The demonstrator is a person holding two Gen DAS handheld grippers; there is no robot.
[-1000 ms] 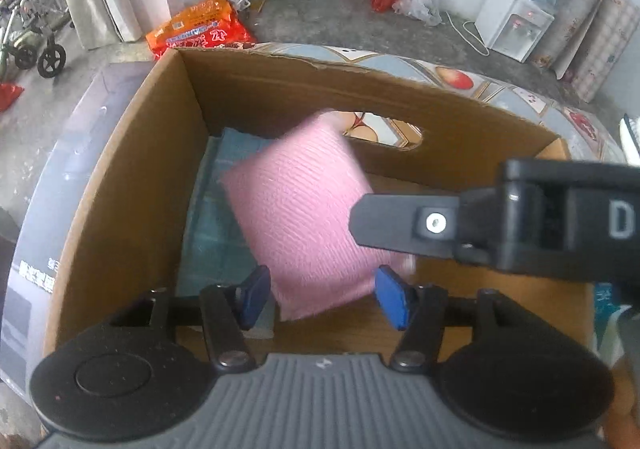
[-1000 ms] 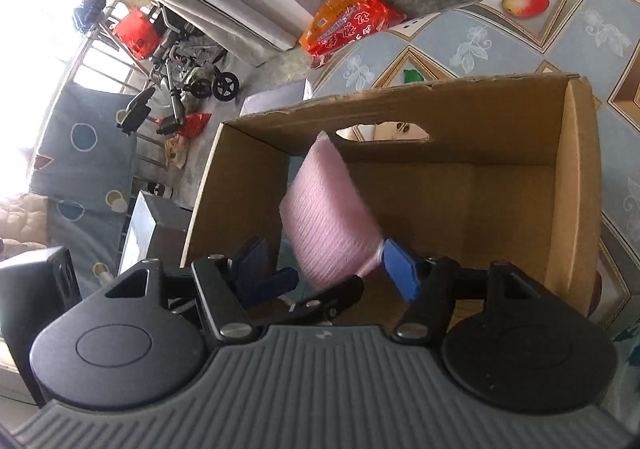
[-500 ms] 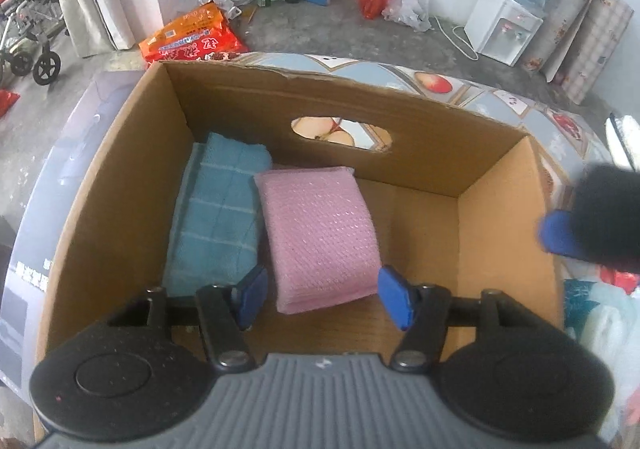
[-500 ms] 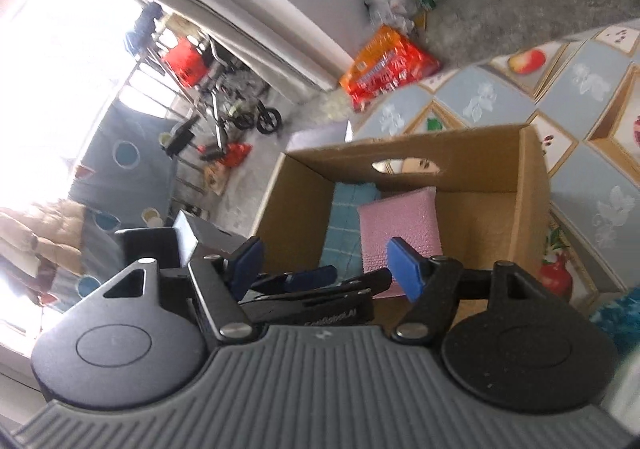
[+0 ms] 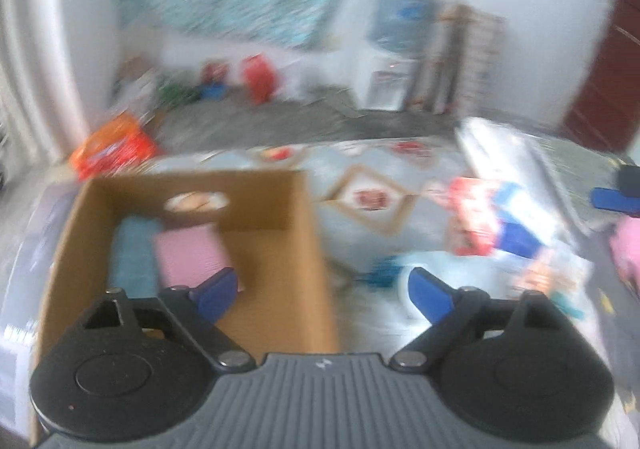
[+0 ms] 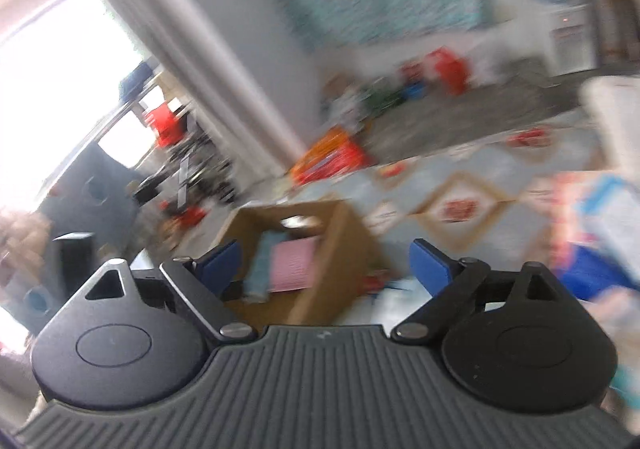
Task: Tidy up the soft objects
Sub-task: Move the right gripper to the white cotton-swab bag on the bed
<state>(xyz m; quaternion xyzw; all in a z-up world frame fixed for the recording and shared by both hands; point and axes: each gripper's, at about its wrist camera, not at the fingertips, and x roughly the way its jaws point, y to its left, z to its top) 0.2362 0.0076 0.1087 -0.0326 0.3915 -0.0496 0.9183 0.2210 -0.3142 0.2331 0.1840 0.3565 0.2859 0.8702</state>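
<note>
Both pairs of jaws stand wide apart with nothing between them: the left gripper (image 5: pixel 324 291) hangs over the right-hand wall of the one cardboard box (image 5: pixel 310 233), and the right gripper (image 6: pixel 324 263) sits further back, above the patterned worktop (image 6: pixel 460 205). Everything is smeared by motion blur, so small details cannot be made out. Inside the box lie two soft cloths, flat and side by side: a teal towel (image 5: pixel 134 253) against the left wall and a pink cloth (image 5: pixel 188 255) touching its right edge. To the right of the pink one, the box floor is bare brown cardboard up to the right wall, with a single oval handle hole in the far wall. Right of the box, the worktop shows open patterned cover, then a blurred heap of red, white and blue packaging (image 5: pixel 504 221) near its right edge. At the far right of the left wrist view, one more pink soft thing (image 5: pixel 628 249) is partly cut off by the frame.
</note>
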